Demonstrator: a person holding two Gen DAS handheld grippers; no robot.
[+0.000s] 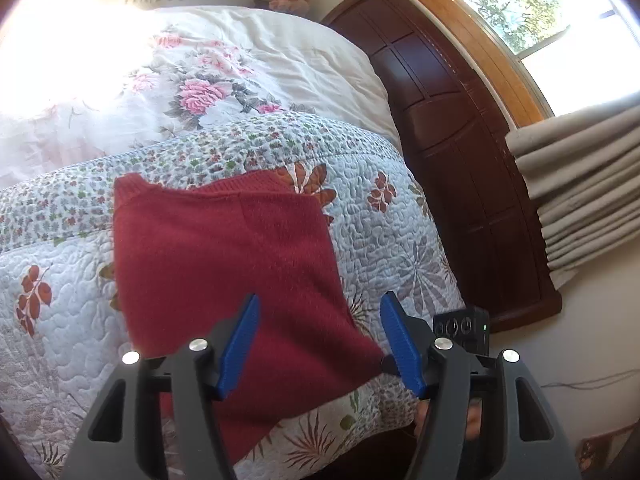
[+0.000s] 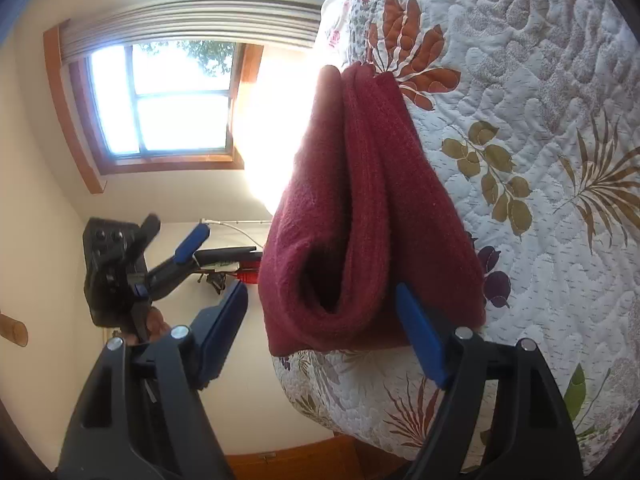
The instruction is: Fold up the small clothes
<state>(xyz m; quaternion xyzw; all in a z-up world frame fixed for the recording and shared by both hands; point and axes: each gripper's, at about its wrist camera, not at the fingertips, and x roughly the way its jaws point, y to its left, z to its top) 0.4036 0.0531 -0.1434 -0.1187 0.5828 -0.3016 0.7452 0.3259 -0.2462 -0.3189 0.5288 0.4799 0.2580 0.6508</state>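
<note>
i note both my tongs, left gripper (image 1: 320,338) and right gripper (image 2: 320,334), spread; folded red sweater (image 1: 224,256) on quilt (image 1: 392,232) at 12 o'clock.

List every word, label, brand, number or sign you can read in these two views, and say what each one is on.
None can be read.
The red sweater shows no tag or print.
The quilt carries only leaf and flower patterns, no lettering.
The black device beside the left gripper has round buttons, but any marking on it is too small to read.
The right gripper bears no lettering.
</note>
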